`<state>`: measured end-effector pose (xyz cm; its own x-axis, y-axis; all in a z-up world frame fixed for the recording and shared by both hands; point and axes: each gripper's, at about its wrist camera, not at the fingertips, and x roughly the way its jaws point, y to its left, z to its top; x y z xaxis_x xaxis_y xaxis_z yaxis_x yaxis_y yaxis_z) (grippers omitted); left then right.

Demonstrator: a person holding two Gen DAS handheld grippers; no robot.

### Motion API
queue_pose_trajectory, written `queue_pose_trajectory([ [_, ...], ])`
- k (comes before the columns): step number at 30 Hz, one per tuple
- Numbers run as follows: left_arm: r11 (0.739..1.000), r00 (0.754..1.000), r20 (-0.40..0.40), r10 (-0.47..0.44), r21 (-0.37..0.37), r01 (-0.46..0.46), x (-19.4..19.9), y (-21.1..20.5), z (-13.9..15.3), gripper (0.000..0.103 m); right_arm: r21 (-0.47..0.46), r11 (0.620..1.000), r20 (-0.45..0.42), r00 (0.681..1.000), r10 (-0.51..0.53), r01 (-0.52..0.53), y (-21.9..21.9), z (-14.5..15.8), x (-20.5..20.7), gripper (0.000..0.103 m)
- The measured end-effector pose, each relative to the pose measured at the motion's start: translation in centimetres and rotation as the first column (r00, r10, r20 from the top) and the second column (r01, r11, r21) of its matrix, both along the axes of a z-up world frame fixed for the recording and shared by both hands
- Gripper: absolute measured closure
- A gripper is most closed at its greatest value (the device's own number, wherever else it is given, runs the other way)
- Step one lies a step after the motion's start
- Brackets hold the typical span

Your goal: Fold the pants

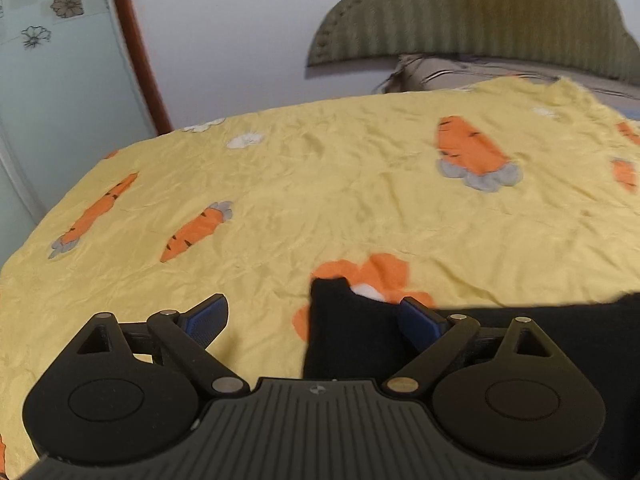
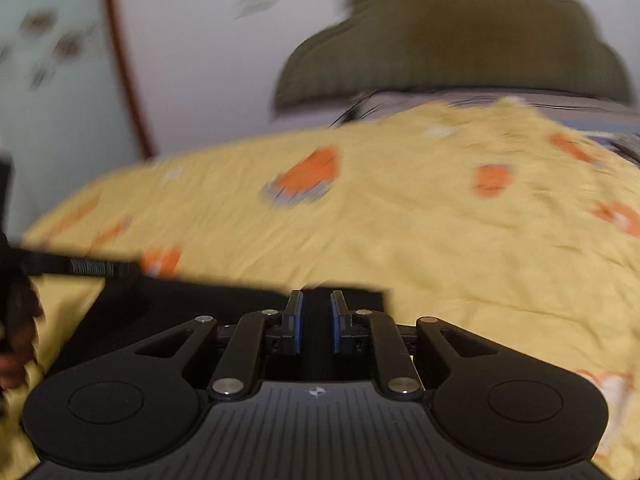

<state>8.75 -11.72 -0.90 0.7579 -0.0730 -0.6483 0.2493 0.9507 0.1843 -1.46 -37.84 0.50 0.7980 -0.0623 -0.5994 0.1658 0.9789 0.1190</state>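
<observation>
Black pants (image 1: 352, 332) lie on a yellow carrot-print bedspread (image 1: 320, 184). In the left wrist view my left gripper (image 1: 316, 312) is open; a corner of the pants lies between its fingers, near the right pad (image 1: 420, 320). In the blurred right wrist view my right gripper (image 2: 316, 312) is shut on the far edge of the pants (image 2: 200, 304), with black cloth between its blue pads (image 2: 297, 320). The pants spread left toward the other gripper (image 2: 80, 266) and a hand.
The bed's left edge drops off near a wall and a brown-framed door (image 1: 136, 48). A green headboard (image 1: 480, 16) and striped pillow (image 1: 460, 70) stand at the far end. The bedspread (image 2: 440, 220) extends far and to the right.
</observation>
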Motion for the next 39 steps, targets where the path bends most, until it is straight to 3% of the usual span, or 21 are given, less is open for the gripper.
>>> queue_pose_trajectory([
  [2,0.999,0.999,-0.023,-0.031,-0.012,0.031,-1.0,-0.1,-0.1,0.007,-0.074,0.997,-0.053,0.999,-0.005,0.002,0.5,-1.2,1.6,0.090],
  [4,0.998,0.996,-0.055,-0.064,-0.006,0.064,-1.2,-0.7,-0.9,0.007,-0.059,0.998,-0.058,0.998,-0.012,0.008,-0.1,-1.8,2.5,0.090],
  [7,0.995,0.995,-0.082,-0.062,0.076,0.068,-0.4,-1.6,-2.6,0.009,-0.047,0.998,-0.049,0.998,-0.042,0.039,-0.4,-0.9,2.6,0.090],
  [11,0.996,0.992,-0.092,-0.081,-0.054,0.076,-2.0,0.5,-0.8,0.009,-0.057,0.998,-0.001,0.999,-0.036,0.035,0.3,0.9,-1.0,0.089],
  [15,0.990,0.989,-0.108,-0.097,-0.110,0.085,-4.9,1.9,-0.6,0.008,-0.093,0.995,-0.054,0.998,0.039,-0.044,2.4,0.2,-3.8,0.089],
  [17,0.990,0.985,-0.131,-0.111,-0.100,0.098,-5.2,1.5,-1.8,0.008,-0.118,0.992,-0.062,0.998,0.029,-0.036,2.6,-1.1,-3.3,0.088],
  [19,0.994,0.983,-0.148,-0.105,-0.045,0.099,-4.8,0.7,-3.0,0.008,-0.072,0.997,-0.044,0.999,-0.012,0.009,1.8,-1.3,-2.7,0.087],
  [22,0.991,0.985,-0.139,-0.103,-0.102,0.089,-5.8,1.9,-1.9,0.009,-0.070,0.997,-0.011,0.999,-0.039,0.038,1.9,0.1,-3.5,0.087],
  [26,0.985,0.985,-0.122,-0.119,-0.139,0.101,-8.2,3.4,-0.5,0.009,-0.112,0.993,-0.018,1.000,0.018,-0.020,3.6,0.8,-5.9,0.087],
  [31,0.984,0.976,-0.144,-0.163,-0.100,0.150,-10.5,3.5,-2.1,0.006,-0.119,0.992,-0.062,0.998,0.025,-0.032,4.3,-1.2,-6.6,0.087],
  [39,0.989,0.982,-0.141,-0.122,-0.095,0.109,-10.7,3.6,-2.7,0.004,-0.102,0.994,-0.037,0.999,0.026,-0.029,5.1,-0.6,-7.6,0.081],
])
